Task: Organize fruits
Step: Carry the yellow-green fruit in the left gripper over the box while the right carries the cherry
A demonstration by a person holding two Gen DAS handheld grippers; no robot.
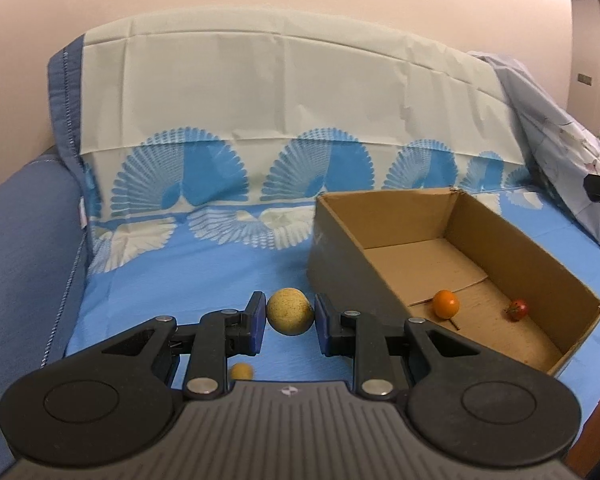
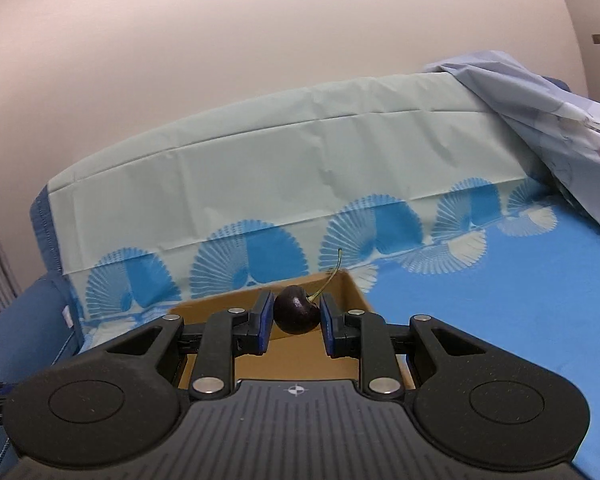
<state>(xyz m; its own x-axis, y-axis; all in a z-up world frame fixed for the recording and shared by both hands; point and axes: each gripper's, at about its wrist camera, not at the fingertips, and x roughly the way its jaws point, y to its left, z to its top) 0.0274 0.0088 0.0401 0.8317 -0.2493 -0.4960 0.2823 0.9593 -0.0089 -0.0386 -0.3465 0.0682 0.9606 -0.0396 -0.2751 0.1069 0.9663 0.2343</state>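
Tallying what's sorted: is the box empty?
No. The box holds an orange fruit and a small red fruit on its floor.

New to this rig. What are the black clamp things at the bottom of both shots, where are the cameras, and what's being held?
They are hand-held two-finger grippers, one per hand, each with a fisheye camera looking along its fingers. Left view: the left gripper grips a tan round fruit above the blue cloth; a smaller tan fruit lies below. The cardboard box holds an orange fruit and a red one. Right view: the right gripper grips a dark cherry over the box.
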